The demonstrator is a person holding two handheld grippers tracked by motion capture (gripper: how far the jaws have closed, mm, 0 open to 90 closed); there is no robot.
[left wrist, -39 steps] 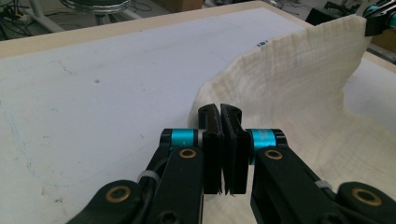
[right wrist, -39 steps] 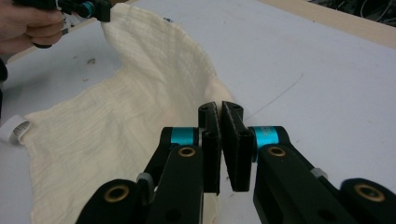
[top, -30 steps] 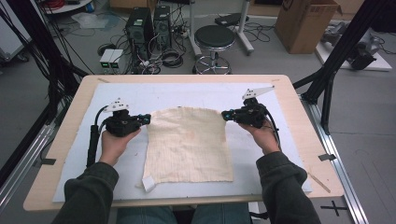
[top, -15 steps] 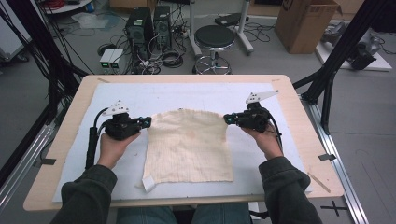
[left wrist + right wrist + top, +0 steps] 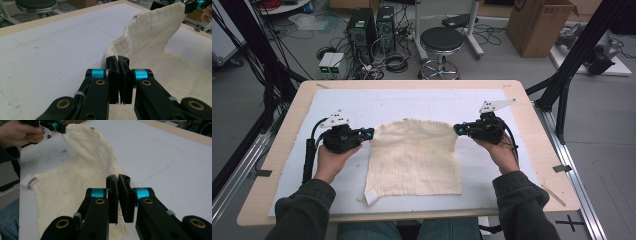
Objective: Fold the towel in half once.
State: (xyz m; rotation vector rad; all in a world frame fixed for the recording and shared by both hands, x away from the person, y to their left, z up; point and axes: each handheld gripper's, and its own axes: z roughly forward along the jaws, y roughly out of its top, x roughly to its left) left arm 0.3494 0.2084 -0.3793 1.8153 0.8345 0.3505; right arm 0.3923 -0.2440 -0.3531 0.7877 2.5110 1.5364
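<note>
On the white mat [image 5: 422,102] that covers the table [image 5: 532,145] lies a cream cloth [image 5: 414,160], spread flat over most of its area, with its near edge toward the person. Left gripper [image 5: 368,133]: jaws closed on the cloth's far left corner. Right gripper [image 5: 458,129]: jaws closed on the cloth's far right corner. Both corners are raised off the mat, and the far edge sags between them. Left gripper view: the jaws meet with cloth bunched just behind them; the pinched fabric itself is hidden by the pads. Right gripper view: the cloth passes under and between the closed jaws, the contact line likewise obscured. A small white tag [image 5: 371,196] shows at the cloth's near left corner; its lettering cannot be made out. Each hand [image 5: 328,161] is partly covered by its gripper body.
</note>
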